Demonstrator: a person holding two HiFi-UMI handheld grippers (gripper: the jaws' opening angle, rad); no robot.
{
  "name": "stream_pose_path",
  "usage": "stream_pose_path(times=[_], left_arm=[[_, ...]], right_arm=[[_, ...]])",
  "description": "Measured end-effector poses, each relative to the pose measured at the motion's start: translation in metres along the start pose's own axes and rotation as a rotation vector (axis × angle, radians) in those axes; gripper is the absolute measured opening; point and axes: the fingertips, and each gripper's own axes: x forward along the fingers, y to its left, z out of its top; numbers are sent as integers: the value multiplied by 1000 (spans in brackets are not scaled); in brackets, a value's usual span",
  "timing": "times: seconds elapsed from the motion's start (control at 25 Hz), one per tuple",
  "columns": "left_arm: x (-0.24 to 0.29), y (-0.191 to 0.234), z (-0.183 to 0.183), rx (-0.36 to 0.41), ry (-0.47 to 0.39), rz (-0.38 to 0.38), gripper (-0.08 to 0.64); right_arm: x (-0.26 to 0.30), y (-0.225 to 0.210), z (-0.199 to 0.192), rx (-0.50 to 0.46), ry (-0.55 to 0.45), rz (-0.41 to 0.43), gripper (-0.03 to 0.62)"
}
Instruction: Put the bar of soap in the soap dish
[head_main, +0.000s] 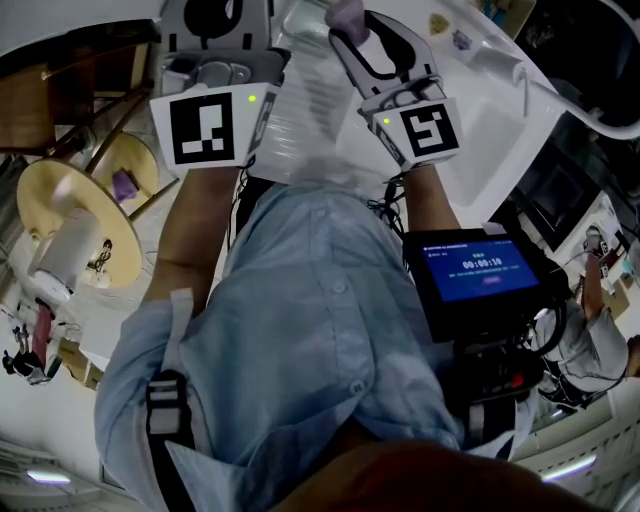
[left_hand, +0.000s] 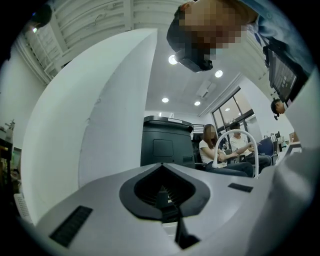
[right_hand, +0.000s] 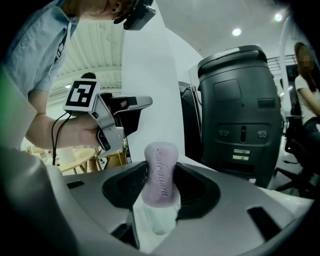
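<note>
Gripping soap bar (right_hand: 161, 170), right gripper (right_hand: 160, 194); white surface (head_main: 500, 120), dark bin (right_hand: 240, 110) beyond.

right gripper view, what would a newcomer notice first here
The purple Safeguard soap bar stands upright, clamped between the right gripper's fingers, centre frame. Behind it to the right looms a dark grey machine; at left a hand holds the left gripper with its black-and-white marker cube.

1. A round yellow table (head_main: 60, 200) stands at the left of the head view, with a small purple object (head_main: 125, 185) near it.
2. A blue-lit screen (head_main: 480, 270) sits at the person's right side.
3. A dark grey cabinet (right_hand: 240, 110) stands behind, and two seated people (left_hand: 220, 150) are beside it.
</note>
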Motion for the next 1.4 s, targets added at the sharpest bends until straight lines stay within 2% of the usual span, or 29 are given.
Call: stream_pose_path(times=[0.16, 0.32, 0.44, 0.6, 1.16, 1.4], left_arm=[[-3, 3, 6, 7, -14, 11, 8], [-4, 3, 12, 11, -18, 11, 6], [-2, 1, 17, 12, -30, 3, 6], [0, -2, 21, 10, -46, -14, 8], [1, -4, 30, 15, -49, -21, 6], [-1, -5, 33, 22, -51, -18, 7]], right_arm=[[1, 7, -5, -39, 47, 19, 192], [6, 8, 13, -14, -53, 12, 192], [6, 11, 7, -26, -25, 27, 192], [8, 14, 7, -15, -39, 27, 192], [26, 19, -15, -35, 33, 65, 192], [26, 24, -29, -47, 104, 93, 192]])
